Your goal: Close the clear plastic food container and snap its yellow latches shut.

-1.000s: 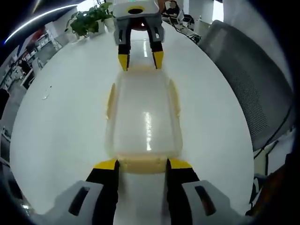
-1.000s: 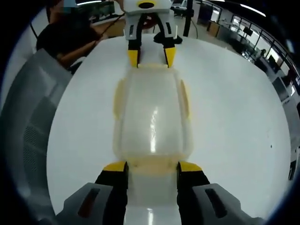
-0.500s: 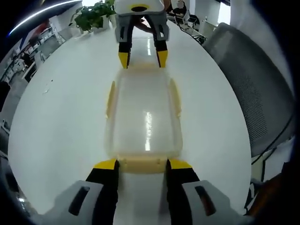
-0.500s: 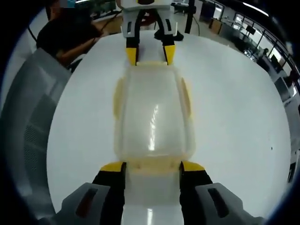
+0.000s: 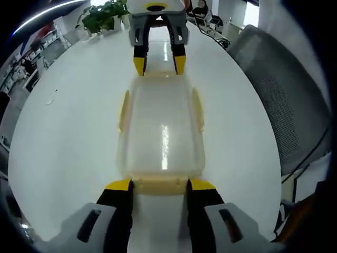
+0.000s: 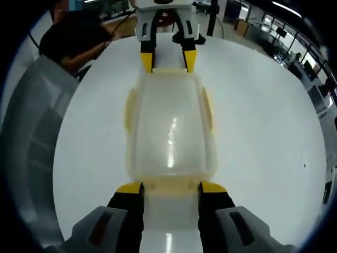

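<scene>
My left gripper (image 5: 157, 184) and right gripper (image 6: 170, 187) stand wide open at opposite ends of the clear plastic food container (image 5: 160, 126) on the white counter (image 5: 68, 126), holding nothing.

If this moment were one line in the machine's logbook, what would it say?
container: lid on, on white table | left claw: open, astride near end latch | right claw: open, astride opposite end latch | side latches: state unclear

Clear container (image 5: 160, 134) with yellow latches (image 5: 159, 184); yellow-tipped black tongs (image 5: 158, 185); white table (image 5: 68, 132).
</scene>
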A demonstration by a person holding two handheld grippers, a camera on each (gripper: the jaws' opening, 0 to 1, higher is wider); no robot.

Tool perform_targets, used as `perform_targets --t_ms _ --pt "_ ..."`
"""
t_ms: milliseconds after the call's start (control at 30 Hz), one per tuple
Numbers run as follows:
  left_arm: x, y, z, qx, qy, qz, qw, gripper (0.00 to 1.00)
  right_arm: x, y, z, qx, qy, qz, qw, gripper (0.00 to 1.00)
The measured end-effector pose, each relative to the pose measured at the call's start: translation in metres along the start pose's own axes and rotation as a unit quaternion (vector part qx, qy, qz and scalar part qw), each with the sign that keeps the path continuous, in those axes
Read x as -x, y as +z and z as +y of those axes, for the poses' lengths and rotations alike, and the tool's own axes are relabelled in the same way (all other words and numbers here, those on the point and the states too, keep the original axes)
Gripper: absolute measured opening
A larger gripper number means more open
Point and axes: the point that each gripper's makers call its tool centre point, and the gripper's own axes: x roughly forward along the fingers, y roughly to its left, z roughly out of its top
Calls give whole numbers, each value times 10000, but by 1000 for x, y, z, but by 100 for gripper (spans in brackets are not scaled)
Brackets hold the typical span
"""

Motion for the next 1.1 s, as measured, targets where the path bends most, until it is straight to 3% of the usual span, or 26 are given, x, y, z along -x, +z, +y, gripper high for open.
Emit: perform_targets --t_ms 267,400,767,1100 --pt "0 0 -1 79 -7 70 9999 39 -1 0 0 15 12 45 10000 39" --pt "1 0 -3 103 -6 -32 9999 39 1 -1 0 20 26 -170 9999 39" --pt "3 6 -4 77 47 18 10000 39 4 -4 2 24 97 -117 9999 39" --pt "21 17 -3 45 152 -11 9999 39 25 2 2 -17 2 -264 9997 39"
